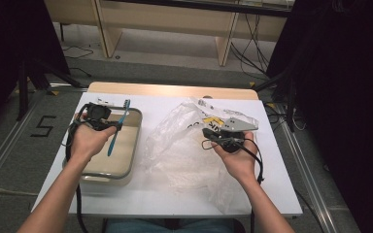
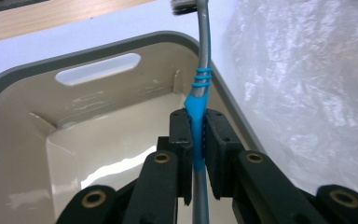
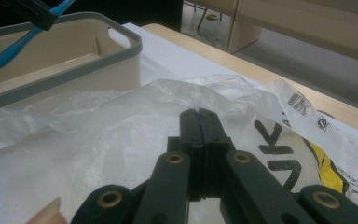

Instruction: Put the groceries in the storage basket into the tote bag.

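Observation:
My left gripper (image 1: 115, 127) is shut on a blue toothbrush (image 1: 124, 112) and holds it above the beige bin (image 1: 135, 145). In the left gripper view the pads (image 2: 182, 135) clamp the blue handle, and the grey neck of the toothbrush (image 2: 204, 51) runs up to the bristle head over the bin's far rim (image 2: 98, 46). My right gripper (image 1: 205, 131) hovers over a crumpled clear plastic bag (image 1: 175, 145). In the right gripper view its jaws (image 3: 198, 114) are pressed together with nothing visible between them, just above the bag (image 3: 98, 135).
The bin has a grey rim (image 3: 74, 65) and looks empty inside. The bag carries yellow and black print (image 3: 326, 163). Both rest on a white sheet on a wooden table (image 1: 175, 90). Cables trail from both grippers. Dark curtains and bench legs stand beyond the table.

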The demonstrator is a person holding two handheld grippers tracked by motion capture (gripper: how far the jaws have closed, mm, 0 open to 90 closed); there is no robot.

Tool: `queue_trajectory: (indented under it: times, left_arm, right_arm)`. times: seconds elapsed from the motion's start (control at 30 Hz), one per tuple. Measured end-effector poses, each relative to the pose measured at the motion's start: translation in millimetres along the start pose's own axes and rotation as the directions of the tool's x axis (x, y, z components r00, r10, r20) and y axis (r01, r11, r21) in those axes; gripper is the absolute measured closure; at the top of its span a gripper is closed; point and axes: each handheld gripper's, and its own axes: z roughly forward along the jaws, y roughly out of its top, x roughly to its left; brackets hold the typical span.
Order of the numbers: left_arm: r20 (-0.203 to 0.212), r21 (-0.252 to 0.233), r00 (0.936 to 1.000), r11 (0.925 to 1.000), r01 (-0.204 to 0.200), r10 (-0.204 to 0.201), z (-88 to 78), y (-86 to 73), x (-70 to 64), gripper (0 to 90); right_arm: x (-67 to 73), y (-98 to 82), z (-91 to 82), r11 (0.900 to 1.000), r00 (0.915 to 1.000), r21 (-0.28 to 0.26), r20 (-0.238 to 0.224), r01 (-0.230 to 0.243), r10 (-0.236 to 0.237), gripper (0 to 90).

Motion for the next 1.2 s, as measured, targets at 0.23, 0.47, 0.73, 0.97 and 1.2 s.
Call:
queue_trajectory:
  times: [0.23, 0.47, 0.73, 0.97, 1.2]
  left_arm:
    - [0.039, -0.013, 0.9989, 0.9996, -0.026, 0.027, -7.2, 0.4, -11.8, 81.5]
    - [0.078, -0.032, 0.9952, 0.9979, -0.057, 0.059, -16.2, 1.0, -27.2, 81.5]
    - [0.127, -0.04, 0.9878, 0.9955, -0.086, 0.091, -20.9, -1.0, -42.0, 81.5]
    - [0.156, -0.04, 0.98, 0.9922, -0.119, 0.123, -22.2, -3.4, -53.9, 81.5]
    - [0.201, -0.034, 0.9687, 0.9894, -0.141, 0.145, -23.8, -4.0, -66.9, 81.5]
  right_arm:
    - [0.4, 0.1, 0.1, 1.0, 1.0, 0.001, -0.001, 0.002, -0.002, 90.0]
    - [0.3, 0.0, 0.2, 1.0, 1.0, 0.002, -0.001, 0.001, -0.001, 90.0]
    - [0.2, 0.0, 0.1, 1.0, 1.0, 0.002, 0.0, 0.001, -0.001, 90.0]
    - [0.3, 0.0, 0.3, 1.0, 1.0, 0.003, -0.001, 0.003, -0.003, 90.0]
    - [0.6, 0.0, 0.4, 1.0, 1.0, 0.004, -0.002, 0.002, -0.002, 90.0]
